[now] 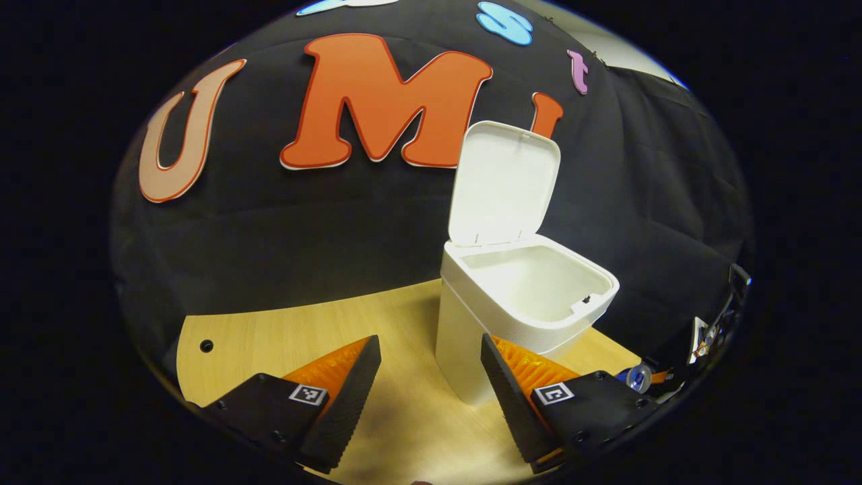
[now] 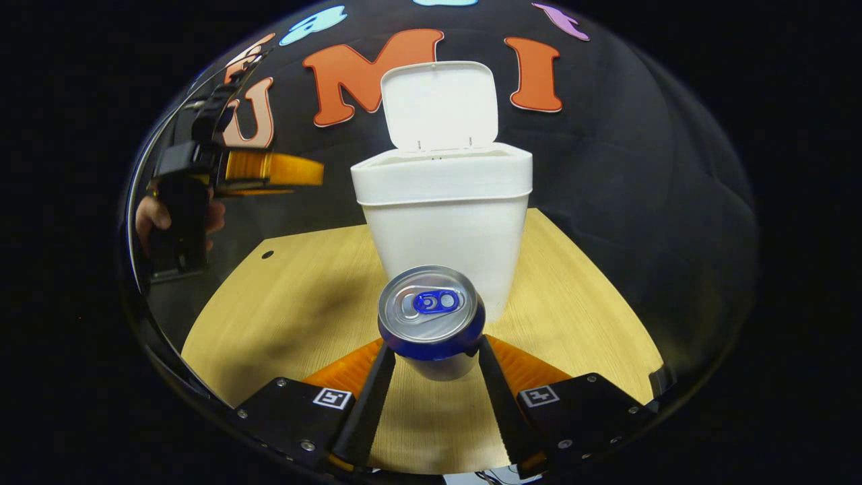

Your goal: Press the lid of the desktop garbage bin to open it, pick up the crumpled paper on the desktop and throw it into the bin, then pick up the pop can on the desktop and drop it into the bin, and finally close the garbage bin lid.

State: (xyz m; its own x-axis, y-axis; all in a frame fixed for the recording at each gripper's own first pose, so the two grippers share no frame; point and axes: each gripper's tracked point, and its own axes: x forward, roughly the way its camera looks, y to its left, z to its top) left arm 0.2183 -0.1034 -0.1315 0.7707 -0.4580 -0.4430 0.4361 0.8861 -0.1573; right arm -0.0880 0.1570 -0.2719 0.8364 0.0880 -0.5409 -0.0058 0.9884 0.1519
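The pop can (image 2: 432, 322) stood upright between the two fingers of the right gripper (image 2: 431, 367), with its silver top and blue pull tab turned to the camera. Both fingers pressed on its sides, so the claw was closed on the can; whether the can stood on the tabletop (image 2: 283, 303) or hung just over it, I cannot tell. Just behind the can stood the white garbage bin (image 2: 444, 222), near the far edge of the tabletop. Its lid (image 2: 439, 104) was open and stood upright at the back. In the left gripper view the inside of the bin (image 1: 532, 283) looked white, and the bottom was hidden by the rim. The left gripper (image 1: 431, 391) was over the tabletop beside the bin, with its jaws wide apart and nothing between them. In the right gripper view the same gripper (image 2: 269, 172) showed at the left, above the table's left edge, held by a hand (image 2: 151, 219).
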